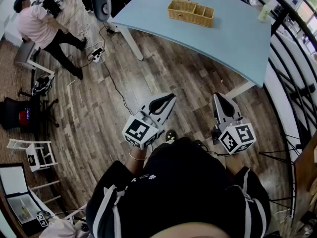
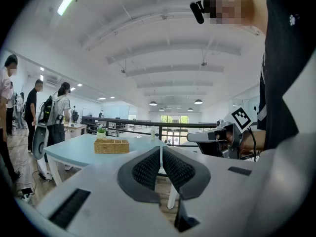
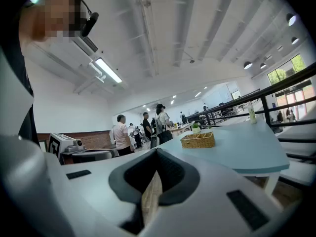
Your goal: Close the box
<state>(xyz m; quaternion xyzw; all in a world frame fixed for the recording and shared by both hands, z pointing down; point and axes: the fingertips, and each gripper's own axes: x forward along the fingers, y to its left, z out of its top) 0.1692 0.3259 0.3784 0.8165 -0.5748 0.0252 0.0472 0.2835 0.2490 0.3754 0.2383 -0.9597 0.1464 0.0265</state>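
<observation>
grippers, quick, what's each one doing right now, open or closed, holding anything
left gripper: closed, nothing between the jaws
right gripper: closed, nothing between the jaws

The right gripper has its jaws together at the tips with nothing between them; only wooden floor shows through the slit lower down. Ahead and to the claw's right stands a pale blue table, and on it sits a wicker basket with a small potted plant just behind. Farther off, ahead and slightly left, several people stand.
</observation>
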